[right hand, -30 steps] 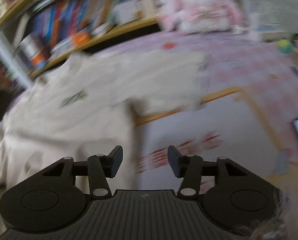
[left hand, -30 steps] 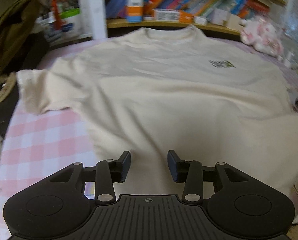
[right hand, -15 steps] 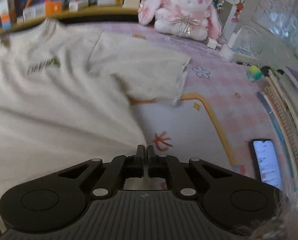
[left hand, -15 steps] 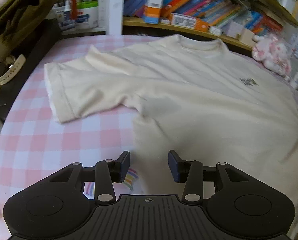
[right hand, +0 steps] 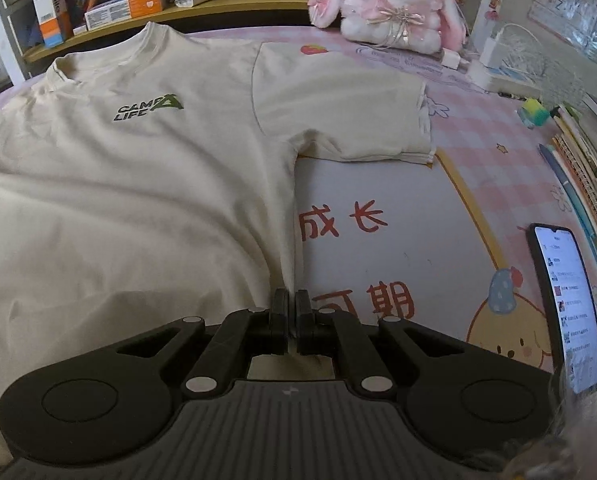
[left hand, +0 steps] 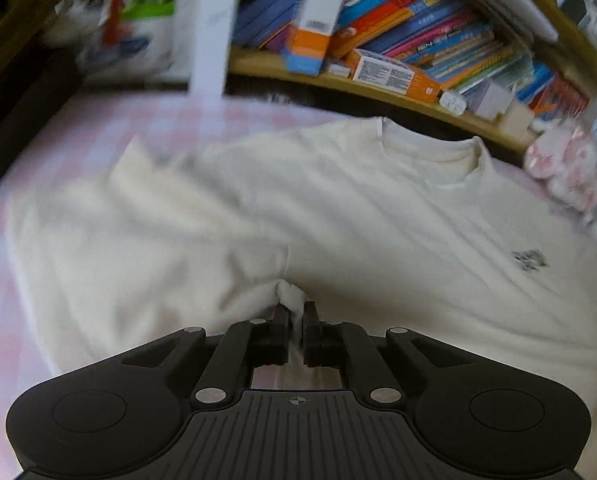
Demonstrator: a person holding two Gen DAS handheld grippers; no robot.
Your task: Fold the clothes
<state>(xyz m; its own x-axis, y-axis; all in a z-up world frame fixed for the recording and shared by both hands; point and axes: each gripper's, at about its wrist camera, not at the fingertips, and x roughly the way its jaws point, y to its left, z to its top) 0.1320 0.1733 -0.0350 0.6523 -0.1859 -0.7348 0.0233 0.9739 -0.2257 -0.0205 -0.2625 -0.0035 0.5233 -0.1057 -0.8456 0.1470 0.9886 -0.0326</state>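
A cream T-shirt (left hand: 338,208) with a small green chest logo lies face up on the pink checked table, collar toward the bookshelf. It also shows in the right wrist view (right hand: 138,184). My left gripper (left hand: 294,312) is shut on a pinch of the shirt's fabric near its left side edge, below the left sleeve. My right gripper (right hand: 291,302) is shut on the shirt's right side edge, near the hem below the right sleeve (right hand: 346,116).
A bookshelf (left hand: 378,40) with books and boxes runs along the far edge. A pink plush bunny (right hand: 390,4) sits at the back right. A lit phone (right hand: 566,304) and stacked books (right hand: 586,160) lie at the right. A printed mat (right hand: 378,220) covers the table.
My left gripper moved forward onto the shirt and shut on its fabric. My right gripper, open one second ago, stays shut on the shirt's edge and has steadied.
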